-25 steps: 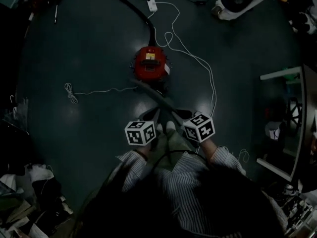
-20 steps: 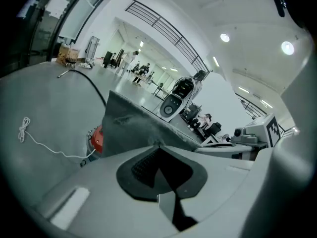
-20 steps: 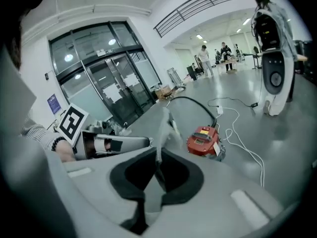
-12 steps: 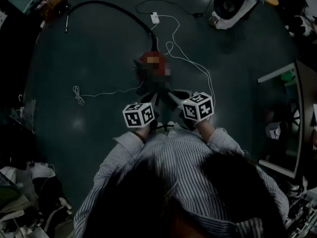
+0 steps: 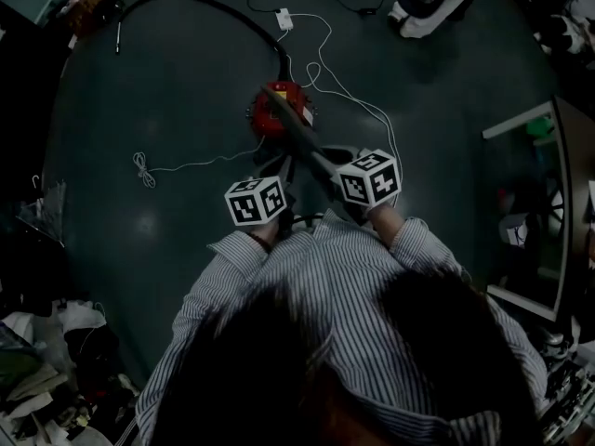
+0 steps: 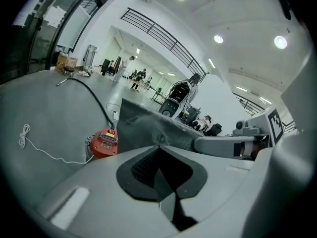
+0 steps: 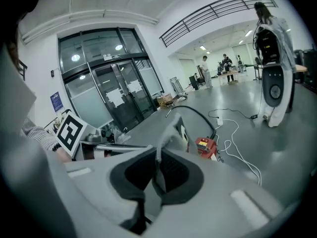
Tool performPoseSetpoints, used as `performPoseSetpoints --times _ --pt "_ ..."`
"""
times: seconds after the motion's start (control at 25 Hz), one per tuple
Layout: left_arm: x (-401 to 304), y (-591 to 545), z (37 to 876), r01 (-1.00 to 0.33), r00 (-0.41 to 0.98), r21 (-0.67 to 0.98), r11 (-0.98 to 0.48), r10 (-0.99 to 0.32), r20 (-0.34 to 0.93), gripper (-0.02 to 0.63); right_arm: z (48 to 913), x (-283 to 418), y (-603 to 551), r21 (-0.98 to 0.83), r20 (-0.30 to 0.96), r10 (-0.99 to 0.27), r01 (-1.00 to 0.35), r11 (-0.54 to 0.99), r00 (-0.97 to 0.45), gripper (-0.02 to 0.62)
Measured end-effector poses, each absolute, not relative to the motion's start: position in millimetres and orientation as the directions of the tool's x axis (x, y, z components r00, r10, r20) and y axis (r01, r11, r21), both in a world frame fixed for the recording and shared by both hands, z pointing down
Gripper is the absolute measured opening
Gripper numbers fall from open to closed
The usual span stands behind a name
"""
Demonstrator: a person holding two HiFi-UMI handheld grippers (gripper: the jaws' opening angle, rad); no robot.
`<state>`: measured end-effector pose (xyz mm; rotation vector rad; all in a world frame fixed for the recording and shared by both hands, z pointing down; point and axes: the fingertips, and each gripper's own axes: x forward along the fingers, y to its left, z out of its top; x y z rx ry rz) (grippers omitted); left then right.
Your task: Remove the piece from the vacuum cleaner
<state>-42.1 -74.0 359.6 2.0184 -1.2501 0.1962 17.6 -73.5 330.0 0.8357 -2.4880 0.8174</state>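
Both grippers are clenched on one grey piece. In the left gripper view, the left gripper (image 6: 159, 148) has its jaws together on the piece's (image 6: 148, 123) near edge, and the sheet spreads away from them and blocks much of the floor behind. In the right gripper view, the right gripper (image 7: 158, 157) pinches a thin edge of the piece (image 7: 174, 128), which rises past the jaws and narrows toward its top.

From the head view, the piece (image 5: 311, 151) is a dim grey strip running between the two marker cubes and up across the red vacuum (image 5: 263, 114). The picture is dark here. The jaws are lost under the cubes, and the strip's lower end is hidden behind the right cube. Where the strip crosses the vacuum, contact cannot be judged. In the right gripper view, the vacuum (image 7: 205, 147) sits on the floor (image 5: 167, 91) beside the piece, with a sliver of floor showing between them. In the left gripper view, the piece overlaps the vacuum's (image 6: 103, 144) right side.

A black hose (image 5: 204, 7) curves from the vacuum toward the upper left, and its far end is hard to make out. A white cable (image 5: 358, 100) loops over the floor nearby. The person's head and striped shirt fill the bottom of the head view and cover both forearms.
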Motion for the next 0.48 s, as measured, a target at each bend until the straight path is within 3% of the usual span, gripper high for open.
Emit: performPoseSetpoints --times 0.48 --pt "-28 -96 365 -0.804 0.551 0.525 -0.279 -0.681 0.483 0.005 336 23 -89 -0.387 0.535 -0.413 -0.648 0.656 -0.737 0.021"
